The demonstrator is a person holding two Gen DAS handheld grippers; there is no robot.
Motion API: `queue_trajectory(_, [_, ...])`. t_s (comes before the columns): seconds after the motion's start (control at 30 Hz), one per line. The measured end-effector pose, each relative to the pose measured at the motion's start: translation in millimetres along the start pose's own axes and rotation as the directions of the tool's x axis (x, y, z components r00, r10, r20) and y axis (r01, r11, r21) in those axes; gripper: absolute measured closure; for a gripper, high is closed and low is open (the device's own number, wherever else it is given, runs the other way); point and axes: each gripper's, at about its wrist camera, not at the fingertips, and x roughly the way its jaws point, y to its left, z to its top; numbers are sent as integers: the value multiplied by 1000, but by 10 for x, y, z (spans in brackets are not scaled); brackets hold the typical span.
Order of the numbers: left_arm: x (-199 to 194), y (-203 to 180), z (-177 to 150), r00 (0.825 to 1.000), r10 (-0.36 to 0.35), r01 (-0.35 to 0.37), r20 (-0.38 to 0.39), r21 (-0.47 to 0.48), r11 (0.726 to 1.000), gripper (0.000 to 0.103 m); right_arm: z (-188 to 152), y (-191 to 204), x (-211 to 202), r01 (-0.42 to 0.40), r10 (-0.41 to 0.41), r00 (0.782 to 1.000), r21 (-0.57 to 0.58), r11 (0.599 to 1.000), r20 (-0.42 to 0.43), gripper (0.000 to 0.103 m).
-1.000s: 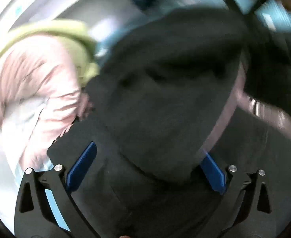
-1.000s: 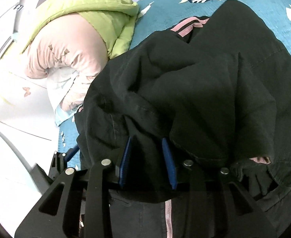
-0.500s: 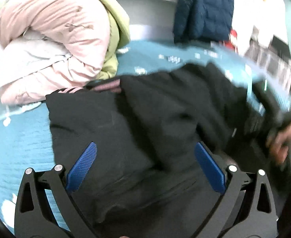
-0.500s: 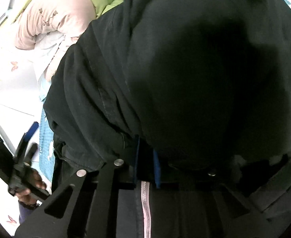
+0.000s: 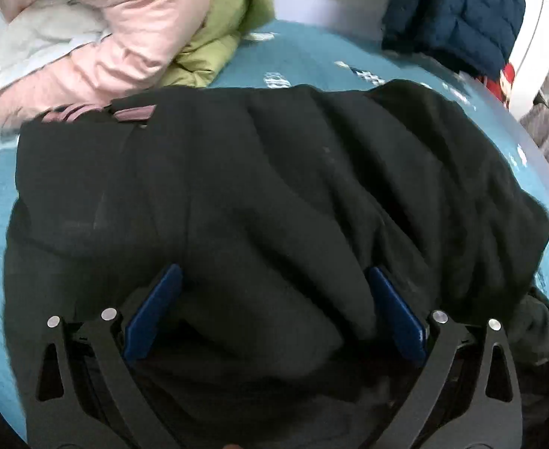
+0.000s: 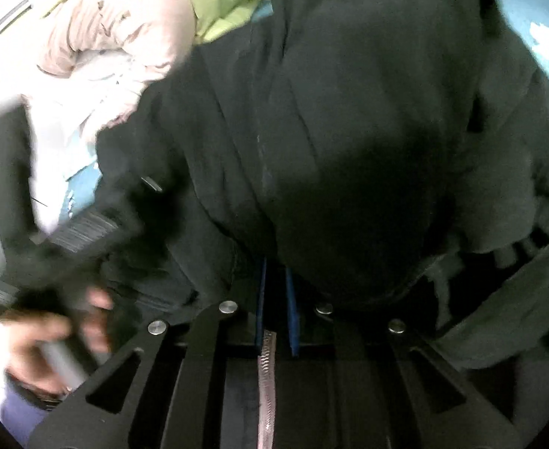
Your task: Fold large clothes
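Under the black jacket (image 6: 349, 131), bedspread (image 5: 312, 60) mostly hidden.

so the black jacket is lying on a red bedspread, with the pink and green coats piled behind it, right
Not red. In the left wrist view the bedspread is teal blue. The black jacket does lie on it, with the pink coat and green coat piled behind.

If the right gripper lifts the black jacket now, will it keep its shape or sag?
Likely sag: the black jacket lies in soft, deep creases on the bedspread. It looks thick and large, so probably heavy. The right gripper pinches only a small bit near the zipper, so the rest would probably hang.
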Motion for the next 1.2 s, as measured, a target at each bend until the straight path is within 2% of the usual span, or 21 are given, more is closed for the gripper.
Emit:
queue_trajectory(0.07, [-44,49,-28,1000,-9,9,8,-8,1000,4,48,50,-187,-9,9,999,-22,1000,32,91])
queue_trajectory(0.17, [-44,110,-49,1000,-27,27,-1,-5,1000,4,202,164,-517,3,9,992,-90,996,127,90])
queue_trajectory(0.27, [-31,132,-63,999,-33,33,-1,0,999,4,433,127,-656,26,-10,979,-77,997,202,80])
queue_trajectory(0.3, [-40,126,-66,999,-33,33,0,5,999,4,497,76,-662,54,-38,974,-66,996,223,80])
queue_trajectory(0.33, [-39,137,-69,999,-37,37,3,4,999,4,568,0,-609,92,-76,973,-63,994,217,80])
queue_trajectory(0.4, [-65,169,-100,998,-61,61,13,2,998,4,603,-194,-314,154,-149,984,-39,987,102,84])
queue_trajectory(0.47, [-85,220,-103,994,-108,108,29,9,994,4,482,-428,-60,157,-157,987,-2,988,39,87])
queue_trajectory(0.57, [-189,270,-115,988,-147,146,45,27,989,4,420,-438,-96,139,-141,989,45,989,51,87])
queue_trajectory(0.67, [-379,352,-29,983,-166,164,76,41,986,4,555,-257,-295,111,-113,991,28,993,78,76])
queue_trajectory(0.73, [-544,442,132,984,-138,132,114,57,990,4,720,-88,-445,81,-82,990,6,997,119,71])
queue_trajectory(0.77, [-585,481,219,985,-109,102,132,61,993,4,834,-23,-521,66,-64,989,-10,998,137,65])
queue_trajectory(0.8, [-614,532,383,989,-30,21,147,62,998,4,913,20,-560,57,-55,988,-15,998,146,59])
queue_trajectory(0.83, [-595,567,516,991,5,-14,135,64,998,4,1081,57,-584,50,-49,987,-4,999,155,58])
queue_trajectory(0.9, [-524,706,813,993,43,-45,108,18,999,4,1316,35,-559,42,-45,988,20,999,148,58])
queue_trajectory(0.93, [-468,822,977,994,36,-31,100,-45,999,4,1512,51,-500,65,-67,987,24,998,143,56])
queue_trajectory(0.97, [-367,986,1165,997,8,1,70,-131,991,4,1611,40,-466,87,-90,986,24,996,143,47])
queue_trajectory(1.03, [-135,1232,1385,999,-42,44,11,-257,966,4,1858,-18,-335,111,-118,985,58,992,130,41])
queue_trajectory(1.1, [200,1452,1549,994,-50,11,-92,-382,924,4,2127,-142,-98,132,-141,989,143,981,53,34])
queue_trajectory(1.13, [368,1527,1607,987,-36,-38,-158,-437,899,4,2214,-222,9,138,-143,989,190,972,17,34])
queue_trajectory(1.2, [549,1555,1666,977,-48,-53,-206,-460,886,4,2357,-360,161,147,-144,989,250,957,-31,34])
